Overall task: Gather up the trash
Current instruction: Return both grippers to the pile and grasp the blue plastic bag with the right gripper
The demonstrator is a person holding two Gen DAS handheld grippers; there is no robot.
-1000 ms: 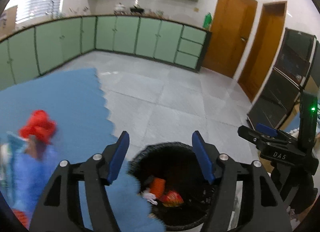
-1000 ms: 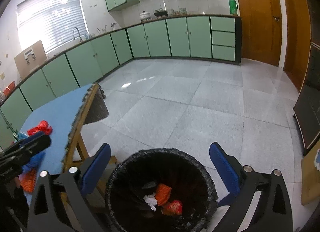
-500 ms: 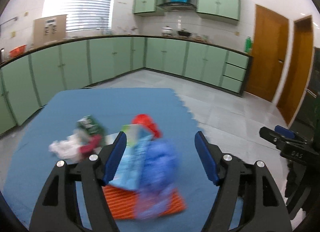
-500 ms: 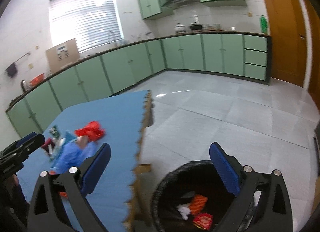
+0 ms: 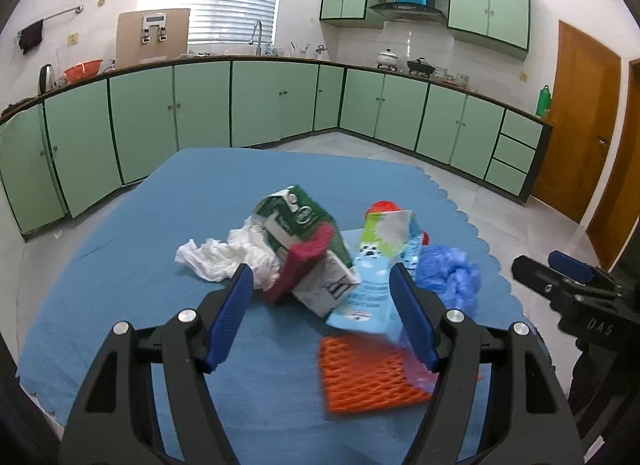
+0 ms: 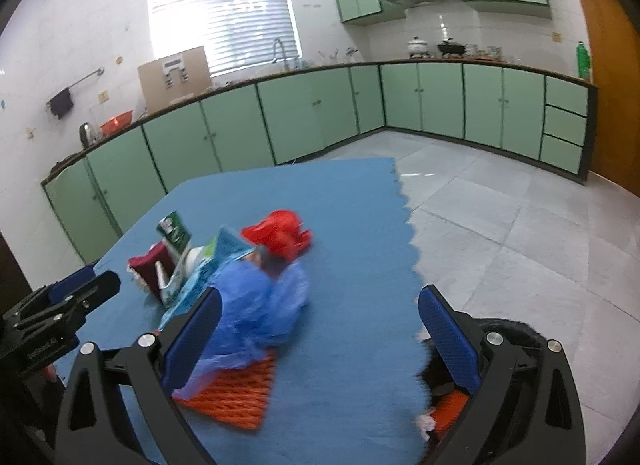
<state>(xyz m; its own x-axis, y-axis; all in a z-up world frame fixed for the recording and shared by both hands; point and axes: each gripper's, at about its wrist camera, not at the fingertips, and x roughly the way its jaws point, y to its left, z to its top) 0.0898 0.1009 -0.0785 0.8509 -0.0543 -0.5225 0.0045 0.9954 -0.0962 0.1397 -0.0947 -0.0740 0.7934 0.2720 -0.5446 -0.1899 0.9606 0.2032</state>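
I hold both grippers over a blue worktop (image 5: 120, 249) in a kitchen lined with green cabinets (image 5: 260, 101). The left gripper (image 5: 322, 315) stands wide open with nothing between its blue pads; the right gripper (image 6: 320, 339) is likewise spread wide and empty.

The trash lies clustered mid-worktop. From the left wrist view, a green-and-white carton (image 5: 308, 241) rests tilted on its side, its long axis running from far left to near right, gabled top pointing away. A dark red scrap (image 5: 304, 261) lies against its near face, and crumpled white paper (image 5: 224, 255) touches its left side. A light blue packet (image 5: 376, 269) leans beside the carton on the right, long axis pointing away from me, a red plastic bag (image 6: 282, 231) behind its far end. A crumpled blue plastic bag (image 5: 450, 275) sits to its right; an orange foam net (image 5: 366, 377) lies flat nearest me, partly under the packet.

A black-lined bin (image 6: 516, 329) stands off the worktop's right edge, behind the right gripper's finger.
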